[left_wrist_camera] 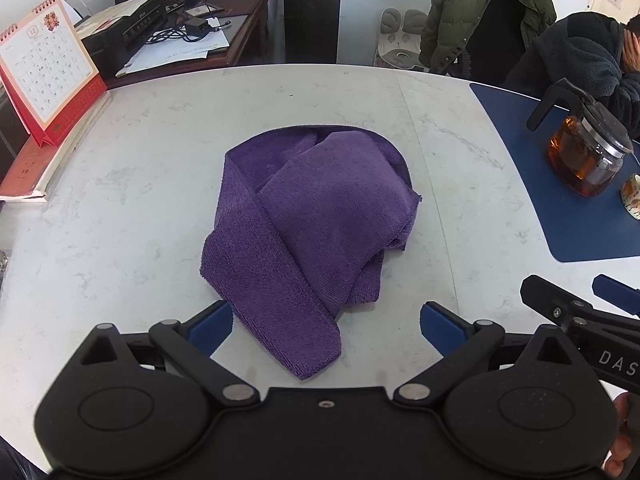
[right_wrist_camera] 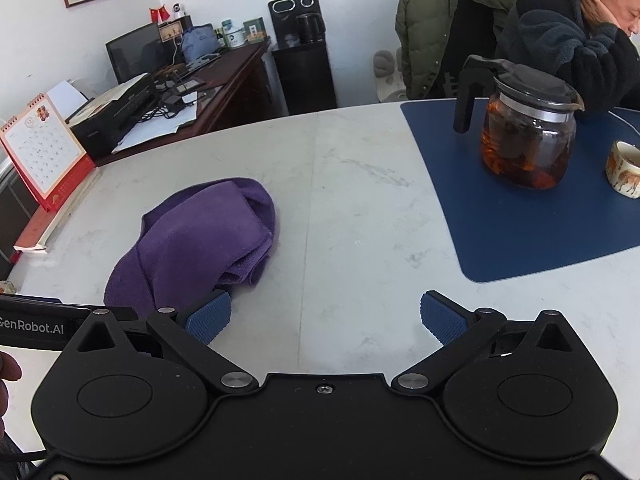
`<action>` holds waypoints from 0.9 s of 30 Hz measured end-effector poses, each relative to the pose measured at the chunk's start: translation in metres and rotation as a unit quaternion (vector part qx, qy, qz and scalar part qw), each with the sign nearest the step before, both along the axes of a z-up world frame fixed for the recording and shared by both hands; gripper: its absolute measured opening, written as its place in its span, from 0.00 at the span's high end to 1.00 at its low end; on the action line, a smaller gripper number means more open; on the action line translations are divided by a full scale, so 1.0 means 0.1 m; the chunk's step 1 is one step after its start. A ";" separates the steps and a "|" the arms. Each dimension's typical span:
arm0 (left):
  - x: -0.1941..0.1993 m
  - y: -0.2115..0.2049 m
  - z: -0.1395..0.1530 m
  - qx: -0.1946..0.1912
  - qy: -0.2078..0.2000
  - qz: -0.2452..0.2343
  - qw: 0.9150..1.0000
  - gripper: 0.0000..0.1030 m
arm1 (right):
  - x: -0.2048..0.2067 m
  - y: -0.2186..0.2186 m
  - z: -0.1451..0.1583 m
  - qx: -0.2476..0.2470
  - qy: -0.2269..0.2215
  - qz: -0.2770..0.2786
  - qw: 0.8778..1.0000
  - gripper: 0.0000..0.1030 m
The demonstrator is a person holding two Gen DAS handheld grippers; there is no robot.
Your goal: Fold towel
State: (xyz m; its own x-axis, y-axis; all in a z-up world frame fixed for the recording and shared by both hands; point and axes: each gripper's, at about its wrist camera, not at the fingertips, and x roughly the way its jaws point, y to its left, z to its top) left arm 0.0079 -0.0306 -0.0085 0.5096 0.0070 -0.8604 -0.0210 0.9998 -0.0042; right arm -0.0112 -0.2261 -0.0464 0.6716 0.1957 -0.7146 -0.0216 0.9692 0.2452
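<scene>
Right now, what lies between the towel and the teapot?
Only bare marble table, then the blue mat's edge, between towel and teapot; right wrist view.

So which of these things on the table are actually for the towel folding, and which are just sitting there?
For the job:
purple towel, crumpled
left gripper, open
right gripper, open

Just lying about:
glass teapot
cup
blue mat
desk calendar

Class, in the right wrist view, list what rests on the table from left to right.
Desk calendar → purple towel → blue mat → glass teapot standing on the mat → patterned cup at the right edge.
</scene>
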 end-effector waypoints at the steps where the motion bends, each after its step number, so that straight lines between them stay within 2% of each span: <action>1: -0.01 0.00 0.00 0.000 -0.001 0.000 1.000 0.02 | 0.00 0.00 0.00 0.000 0.000 0.000 1.000 0.00; 27: -0.06 0.03 0.04 -0.003 -0.002 -0.009 1.000 0.02 | -0.07 0.02 0.03 -0.008 -0.003 -0.002 1.000 0.00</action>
